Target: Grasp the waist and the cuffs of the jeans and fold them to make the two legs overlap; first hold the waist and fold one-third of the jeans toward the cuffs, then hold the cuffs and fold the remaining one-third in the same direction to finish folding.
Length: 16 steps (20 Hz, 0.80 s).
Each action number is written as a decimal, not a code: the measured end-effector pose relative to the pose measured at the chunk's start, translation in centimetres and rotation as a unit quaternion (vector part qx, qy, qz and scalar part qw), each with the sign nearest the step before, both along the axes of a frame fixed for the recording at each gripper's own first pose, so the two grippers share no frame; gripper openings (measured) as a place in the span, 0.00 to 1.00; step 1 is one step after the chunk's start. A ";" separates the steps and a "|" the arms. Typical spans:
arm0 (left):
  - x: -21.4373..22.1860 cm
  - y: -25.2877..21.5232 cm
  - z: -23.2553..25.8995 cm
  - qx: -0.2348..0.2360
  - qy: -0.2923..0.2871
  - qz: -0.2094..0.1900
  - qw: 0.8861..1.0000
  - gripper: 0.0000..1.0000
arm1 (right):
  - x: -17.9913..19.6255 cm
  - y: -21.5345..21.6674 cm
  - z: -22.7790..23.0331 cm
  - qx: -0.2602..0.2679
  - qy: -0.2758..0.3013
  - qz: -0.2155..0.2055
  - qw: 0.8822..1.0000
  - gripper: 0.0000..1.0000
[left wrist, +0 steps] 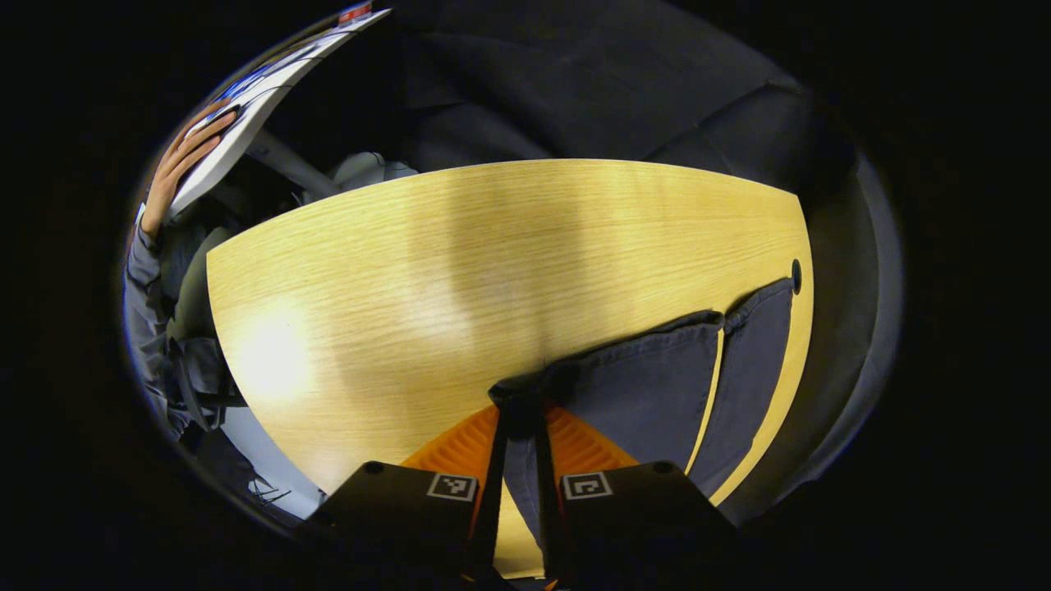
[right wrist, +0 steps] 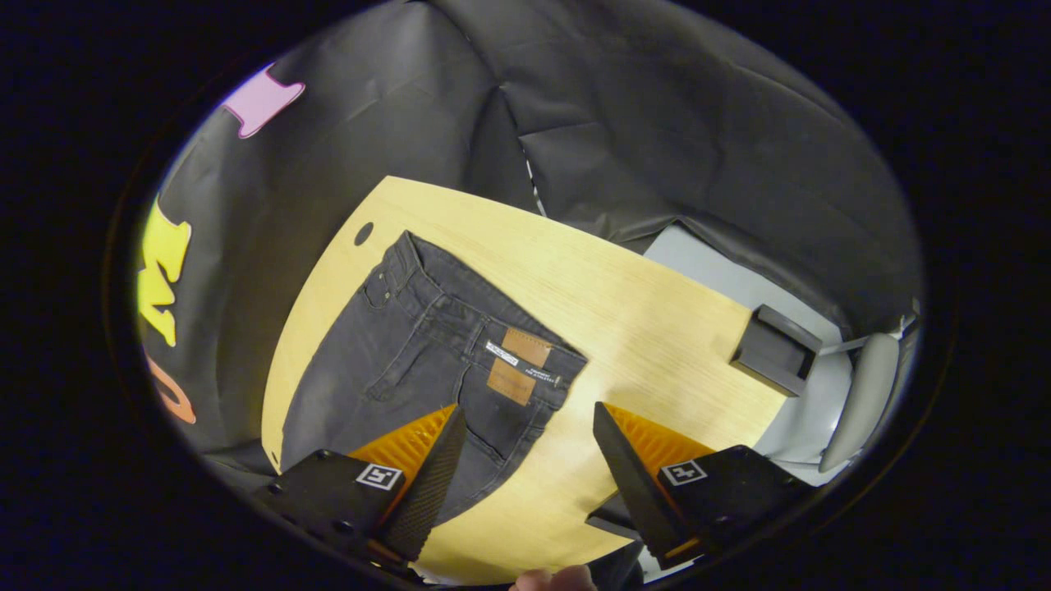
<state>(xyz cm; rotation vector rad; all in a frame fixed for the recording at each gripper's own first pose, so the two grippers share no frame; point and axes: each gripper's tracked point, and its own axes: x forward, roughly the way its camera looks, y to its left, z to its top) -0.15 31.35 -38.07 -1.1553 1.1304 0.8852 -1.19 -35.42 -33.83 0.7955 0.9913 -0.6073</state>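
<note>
Dark grey jeans (right wrist: 410, 361) lie on a light wooden table (right wrist: 640, 328); the waist with its brown patch points toward the table's middle. My right gripper (right wrist: 525, 447) hovers open above the waist end, nothing between its fingers. In the left gripper view the two legs (left wrist: 657, 386) stretch to the right, their cuffs near the table's right edge. My left gripper (left wrist: 517, 427) is shut on a bunched edge of the jeans, lifted slightly off the table (left wrist: 427, 271).
A black box (right wrist: 776, 349) sits off the table's far right corner beside a pale chair (right wrist: 862, 394). A cable hole (left wrist: 795, 275) marks the table edge near the cuffs. A person's hand (left wrist: 185, 160) holds a white board at the upper left.
</note>
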 end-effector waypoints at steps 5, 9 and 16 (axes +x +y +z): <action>1.3 -1.0 0.6 0.005 -0.051 0.013 0.999 0.06 | 0.1 0.4 -0.6 0.053 -0.009 -0.017 0.998 0.98; 1.8 -1.7 1.4 -0.004 -0.082 0.029 0.996 0.04 | 0.8 -0.9 -2.1 0.108 -0.016 -0.084 0.990 0.94; 3.1 -2.2 1.7 -0.011 -0.103 0.050 0.993 0.04 | 3.6 -0.3 -3.6 0.113 -0.003 -0.099 0.989 0.94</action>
